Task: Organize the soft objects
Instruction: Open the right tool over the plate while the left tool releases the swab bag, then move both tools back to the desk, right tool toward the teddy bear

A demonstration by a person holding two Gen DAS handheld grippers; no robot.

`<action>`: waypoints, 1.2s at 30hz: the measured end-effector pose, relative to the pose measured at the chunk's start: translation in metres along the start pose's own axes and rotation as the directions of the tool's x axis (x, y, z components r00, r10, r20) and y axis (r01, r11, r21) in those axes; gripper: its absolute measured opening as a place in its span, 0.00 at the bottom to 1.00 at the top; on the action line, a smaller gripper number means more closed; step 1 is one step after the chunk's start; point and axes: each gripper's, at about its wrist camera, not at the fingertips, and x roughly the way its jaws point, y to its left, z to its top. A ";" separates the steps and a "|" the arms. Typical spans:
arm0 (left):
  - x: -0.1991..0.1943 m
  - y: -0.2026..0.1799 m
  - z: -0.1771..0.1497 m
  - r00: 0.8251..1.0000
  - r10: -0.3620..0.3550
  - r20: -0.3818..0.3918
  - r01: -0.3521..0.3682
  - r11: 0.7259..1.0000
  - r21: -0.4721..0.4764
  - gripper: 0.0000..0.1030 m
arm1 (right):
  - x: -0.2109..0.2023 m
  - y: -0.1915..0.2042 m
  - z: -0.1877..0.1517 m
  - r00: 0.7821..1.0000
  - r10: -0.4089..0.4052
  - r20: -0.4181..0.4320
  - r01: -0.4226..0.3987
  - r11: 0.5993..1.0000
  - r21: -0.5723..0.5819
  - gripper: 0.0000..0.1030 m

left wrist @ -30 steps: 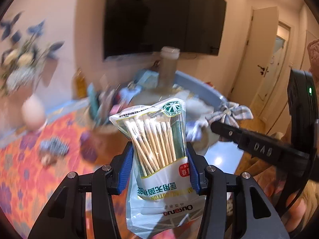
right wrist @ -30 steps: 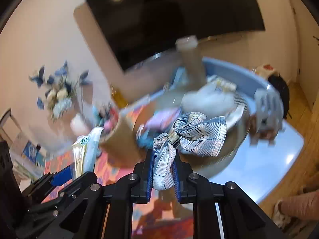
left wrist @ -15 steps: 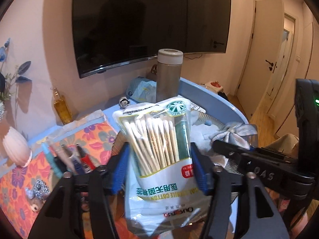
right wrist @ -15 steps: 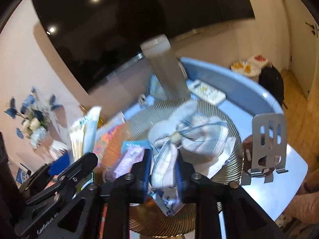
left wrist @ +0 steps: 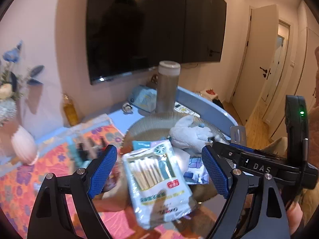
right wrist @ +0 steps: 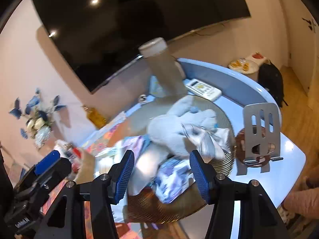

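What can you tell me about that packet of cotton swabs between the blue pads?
The packet of cotton swabs is a clear plastic pouch with a white printed lower panel, a small red mark and a round green logo near its top. Wooden-stemmed swabs lie in a row inside. It is blurred and tilted, lying between the open left claw pads without touching either, at the ribbed bowl's near edge.

bowl (right wrist: 229,123): piled full | behind: tall flask (right wrist: 163,67) | right: metal stand (right wrist: 261,131) | between: bare tabletop (right wrist: 279,175)
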 end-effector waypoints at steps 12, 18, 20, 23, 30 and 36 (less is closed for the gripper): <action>-0.109 0.061 -0.024 0.982 0.156 0.110 -0.151 0.987 -0.046 0.83 | -0.028 0.055 -0.023 0.990 0.140 -0.032 -0.142 0.988 -0.065 0.55; -0.159 0.123 -0.039 0.952 0.285 0.110 -0.276 0.957 -0.092 0.83 | -0.021 0.111 -0.060 0.977 0.177 -0.117 -0.193 0.971 -0.145 0.55; -0.177 0.146 -0.048 0.934 0.341 0.109 -0.329 0.937 -0.114 0.83 | -0.013 0.132 -0.075 0.971 0.174 -0.164 -0.204 0.961 -0.185 0.55; -0.193 0.181 -0.066 0.916 0.391 0.086 -0.374 0.913 -0.163 0.83 | 0.005 0.170 -0.102 0.955 0.166 -0.245 -0.231 0.937 -0.262 0.55; -0.191 0.249 -0.113 0.902 0.431 -0.021 -0.422 0.872 -0.247 0.83 | 0.052 0.248 -0.143 0.917 0.113 -0.382 -0.266 0.887 -0.377 0.55; -0.172 0.289 -0.140 0.905 0.418 -0.079 -0.422 0.858 -0.292 0.83 | 0.093 0.298 -0.146 0.913 0.062 -0.403 -0.247 0.870 -0.427 0.58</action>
